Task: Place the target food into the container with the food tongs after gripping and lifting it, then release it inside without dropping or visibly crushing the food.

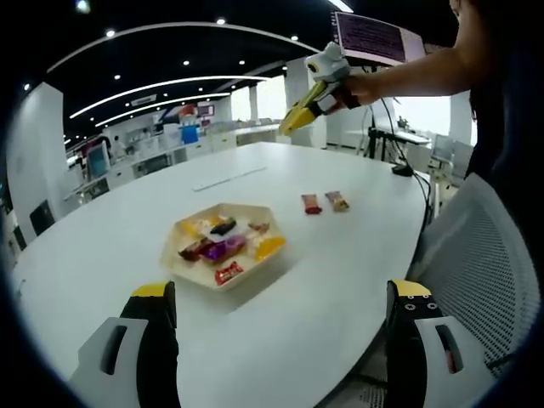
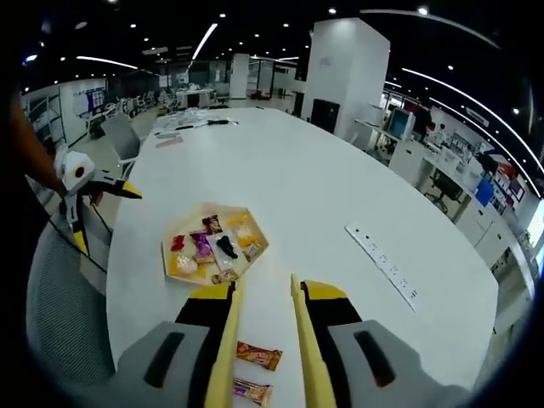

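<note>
Right tongs [image 2: 263,340] hang over the counter [image 2: 340,187], yellow blades narrow and holding nothing, aimed down the gap toward the tray [image 2: 174,245]. 2 bars [image 2: 257,355] lie on the counter right under them, one partly behind a blade; likely the target food, still outside the tray. In the left gripper view the same 2 bars [image 1: 324,202] sit just beside the tray [image 1: 183,268], apart from it.

Left tongs [image 1: 280,340] are wide, empty, held back near the counter edge, probably parked to keep the lane free.

Room: counter around bars is bare. Tray is crowded with snacks [image 1: 223,242], so the drop spot is tight. Chair [image 1: 484,255] sits at the near edge.
</note>
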`<state>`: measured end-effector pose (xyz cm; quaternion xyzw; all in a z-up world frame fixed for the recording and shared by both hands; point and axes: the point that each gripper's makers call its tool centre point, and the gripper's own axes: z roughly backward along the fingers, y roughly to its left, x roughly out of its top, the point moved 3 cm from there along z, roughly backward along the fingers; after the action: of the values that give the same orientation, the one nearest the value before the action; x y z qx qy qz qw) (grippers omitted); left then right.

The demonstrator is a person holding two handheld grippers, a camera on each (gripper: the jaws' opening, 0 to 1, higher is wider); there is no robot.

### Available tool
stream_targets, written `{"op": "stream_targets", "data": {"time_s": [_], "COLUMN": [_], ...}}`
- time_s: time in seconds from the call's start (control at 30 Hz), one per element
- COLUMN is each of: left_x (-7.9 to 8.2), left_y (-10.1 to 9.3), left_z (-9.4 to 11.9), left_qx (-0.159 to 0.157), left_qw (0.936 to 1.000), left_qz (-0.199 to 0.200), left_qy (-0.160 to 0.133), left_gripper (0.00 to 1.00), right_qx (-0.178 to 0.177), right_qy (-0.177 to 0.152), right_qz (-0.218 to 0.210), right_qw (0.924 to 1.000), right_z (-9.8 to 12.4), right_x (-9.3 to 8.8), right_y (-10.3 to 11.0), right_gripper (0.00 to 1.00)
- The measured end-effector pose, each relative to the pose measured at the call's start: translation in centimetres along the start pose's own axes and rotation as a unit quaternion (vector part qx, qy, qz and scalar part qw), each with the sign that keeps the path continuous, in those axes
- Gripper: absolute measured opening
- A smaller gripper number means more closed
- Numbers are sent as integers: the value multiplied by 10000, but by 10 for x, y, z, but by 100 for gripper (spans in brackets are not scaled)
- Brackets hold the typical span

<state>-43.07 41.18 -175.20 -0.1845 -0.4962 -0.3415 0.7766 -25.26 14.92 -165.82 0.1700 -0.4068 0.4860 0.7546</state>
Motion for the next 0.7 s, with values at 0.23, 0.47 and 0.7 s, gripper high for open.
{"op": "stream_targets", "data": {"time_s": [0.23, 0.47, 0.7], "left_x": [-2, -6, -12], "left_y": [-2, -3, 2], "left_z": [-1, -3, -4], "left_qx": [-36, -26, 69], "left_qw": [10000, 9998, 9996], "left_qz": [-35, -161, -20], "left_qy": [44, 124, 265], "left_gripper": [100, 100, 100], "right_qx": [55, 294, 617], "right_qy": [-39, -6, -72], "right_qz": [147, 302, 508], "right_qw": [9999, 9991, 9968], "right_z": [18, 25, 25], "right_x": [-20, -34, -45], "right_y": [3, 7, 0], "right_gripper": [29, 30, 30]}}
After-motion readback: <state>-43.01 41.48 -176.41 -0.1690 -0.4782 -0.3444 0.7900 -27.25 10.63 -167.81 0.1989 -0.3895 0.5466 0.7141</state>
